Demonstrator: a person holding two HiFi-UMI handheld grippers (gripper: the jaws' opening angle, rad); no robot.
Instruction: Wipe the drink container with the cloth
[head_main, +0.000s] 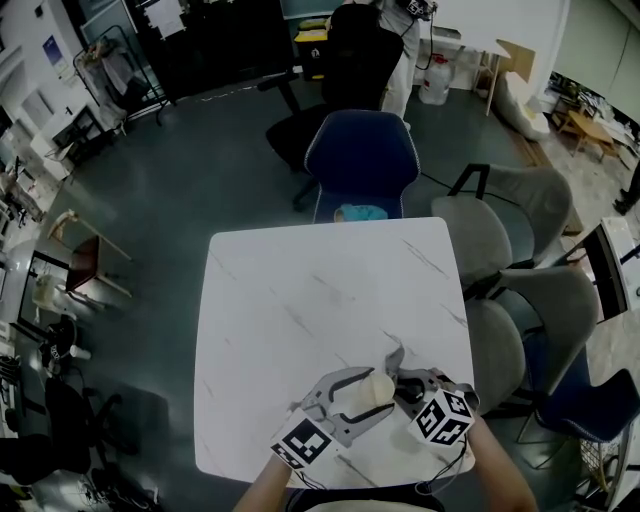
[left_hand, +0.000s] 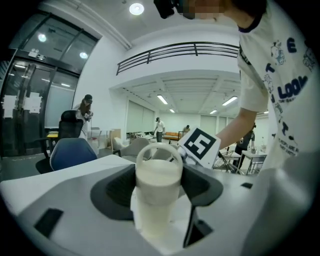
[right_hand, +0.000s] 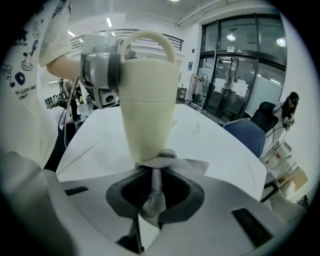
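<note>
A cream drink container (head_main: 376, 388) with a loop handle on top is held above the near edge of the white marble-look table (head_main: 300, 300). My left gripper (head_main: 362, 396) is shut on it; in the left gripper view the container (left_hand: 157, 190) fills the space between the jaws. My right gripper (head_main: 402, 386) is shut on a grey cloth (head_main: 394, 361), which touches the container's side. In the right gripper view the cloth (right_hand: 156, 182) bunches between the jaws and presses against the lower part of the container (right_hand: 149, 100). The left gripper (right_hand: 100, 65) clasps its upper part.
A blue chair (head_main: 362, 160) stands at the table's far edge with a teal item (head_main: 358, 212) on its seat. Grey chairs (head_main: 492, 238) line the right side. A black office chair (head_main: 350, 60) is farther back. People stand in the background.
</note>
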